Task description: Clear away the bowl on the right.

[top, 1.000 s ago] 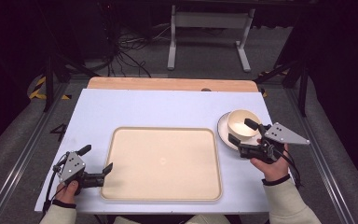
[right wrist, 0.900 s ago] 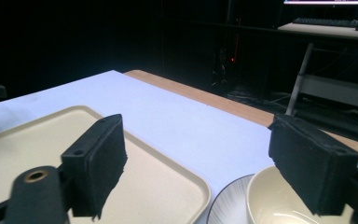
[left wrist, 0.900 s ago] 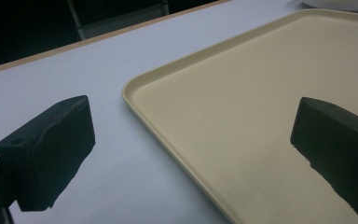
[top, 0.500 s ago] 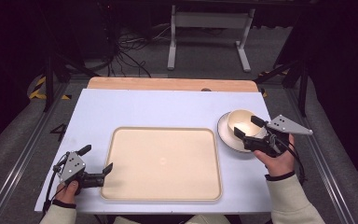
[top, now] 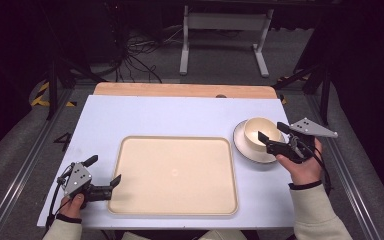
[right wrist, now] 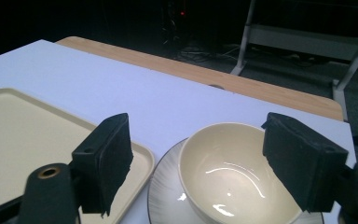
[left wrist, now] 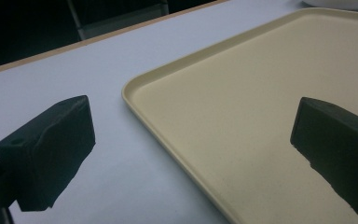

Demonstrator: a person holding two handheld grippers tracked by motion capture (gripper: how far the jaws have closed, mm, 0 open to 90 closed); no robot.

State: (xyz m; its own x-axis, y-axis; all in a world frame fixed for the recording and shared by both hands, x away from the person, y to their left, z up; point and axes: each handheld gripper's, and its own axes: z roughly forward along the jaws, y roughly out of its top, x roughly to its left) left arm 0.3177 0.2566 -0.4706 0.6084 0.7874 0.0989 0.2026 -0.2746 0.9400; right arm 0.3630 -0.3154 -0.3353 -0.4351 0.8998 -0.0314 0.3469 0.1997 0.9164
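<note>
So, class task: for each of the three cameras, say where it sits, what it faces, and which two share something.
High view: above the table, looking down; forearms, left gripper and right gripper enter at the bottom.
Left gripper view: faces the beige tray corner between open black jaws.
Right gripper view: faces the cream bowl on its saucer, jaws apart and just closing.
Both gripper views share the tray.

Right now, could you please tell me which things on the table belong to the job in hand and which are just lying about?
In the job:
- cream bowl, between the open jaws of the right hand-held gripper, which have just been closing
- white plate under it

Lying about:
- beige tray, bare
- left hand-held gripper, open at the tray's near left corner
</note>
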